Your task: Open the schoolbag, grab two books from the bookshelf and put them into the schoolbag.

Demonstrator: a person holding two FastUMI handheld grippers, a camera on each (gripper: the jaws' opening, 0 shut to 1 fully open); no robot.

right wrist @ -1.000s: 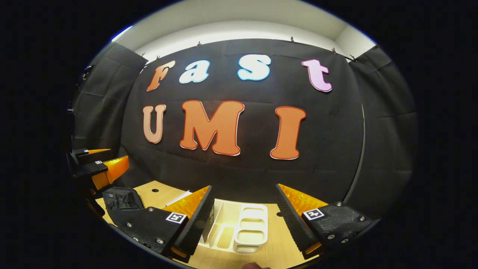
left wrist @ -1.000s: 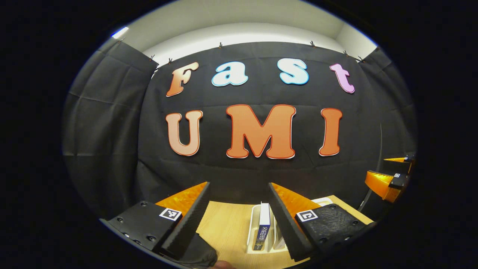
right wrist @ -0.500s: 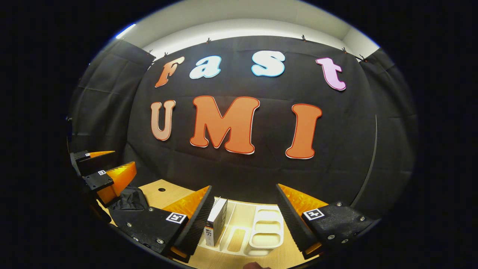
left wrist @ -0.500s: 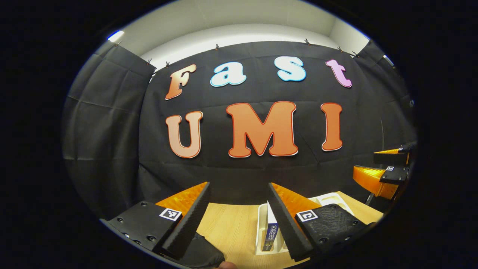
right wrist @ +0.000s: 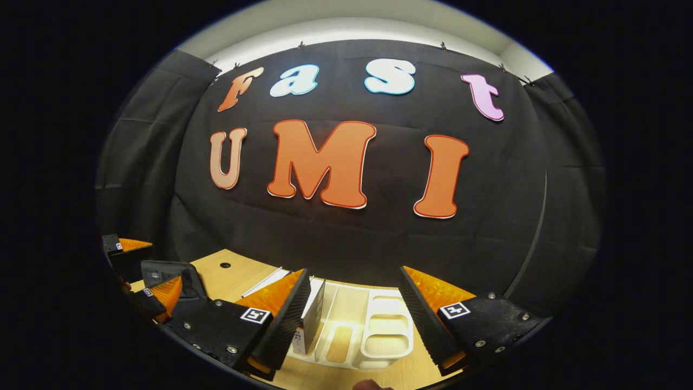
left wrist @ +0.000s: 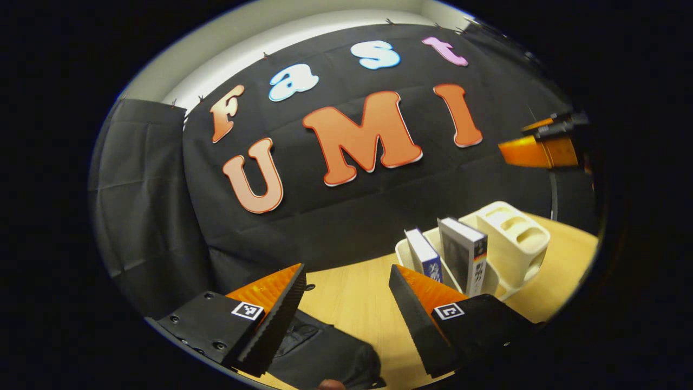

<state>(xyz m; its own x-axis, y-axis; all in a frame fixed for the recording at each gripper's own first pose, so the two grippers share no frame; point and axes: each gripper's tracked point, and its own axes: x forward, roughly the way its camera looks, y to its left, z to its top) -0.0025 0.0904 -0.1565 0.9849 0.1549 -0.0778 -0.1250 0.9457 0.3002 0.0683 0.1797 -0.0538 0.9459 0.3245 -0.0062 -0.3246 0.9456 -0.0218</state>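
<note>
The black schoolbag (left wrist: 325,352) lies on the wooden table right under my left gripper (left wrist: 346,271), which is open with nothing between its fingers. To its right stands the white bookshelf (left wrist: 511,238) with two upright books, a blue one (left wrist: 425,260) and a dark one (left wrist: 463,254). My right gripper (right wrist: 354,273) is open above the bookshelf (right wrist: 379,330), with one book (right wrist: 314,319) beside its left finger. In the right gripper view the left gripper (right wrist: 159,264) hovers at the schoolbag (right wrist: 168,271). The right gripper (left wrist: 541,138) shows far right in the left gripper view.
The wooden table (right wrist: 233,276) has a small round hole (right wrist: 224,265) near its back. Something flat and white (right wrist: 268,281) lies between the bag and the bookshelf. The black cloth wall stands close behind the table.
My left gripper has tilted and dropped toward the schoolbag, so the bookshelf and both books now show at its right. The right gripper has lowered slightly over the bookshelf. Both stay open.
</note>
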